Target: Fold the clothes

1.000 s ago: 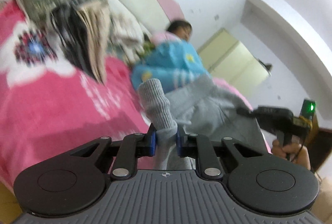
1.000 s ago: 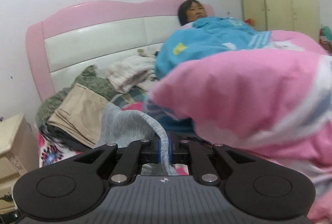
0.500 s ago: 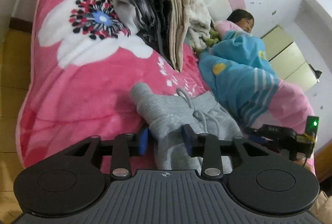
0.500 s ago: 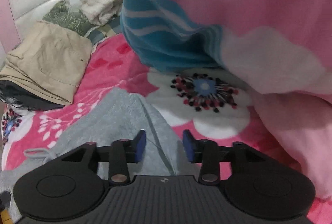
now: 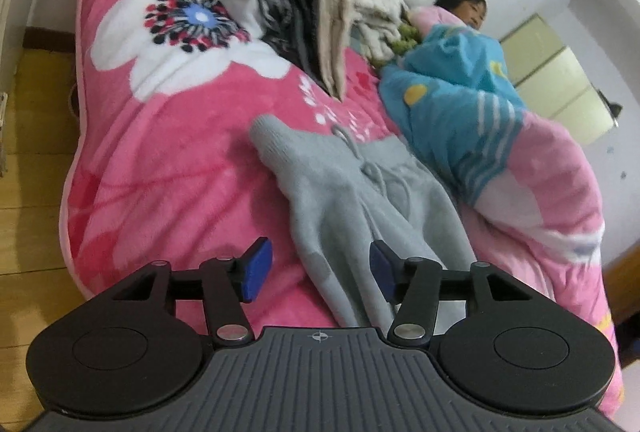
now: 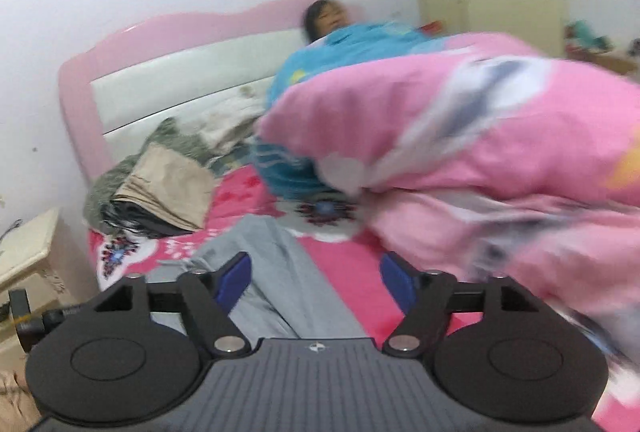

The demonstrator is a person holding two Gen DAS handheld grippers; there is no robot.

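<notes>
Change: both tools have let go of the grey sweatpants point(image 5: 360, 192), which earlier were pinched and lifted, and now lie flat on the bed.
Left tool point(image 5: 318, 270): released, blue pads spreading, soft knit cloth lying between them, not pressed.
Bed cover point(image 5: 160, 160): fuzzy pink fleece with white flowers.
Folded pile point(image 5: 304, 4): stacked beige and dark cloth near the headboard.
Right tool point(image 6: 314, 282): released, jaws widening over a trouser leg.
Quilt point(image 6: 460, 136): puffy, pink.
</notes>
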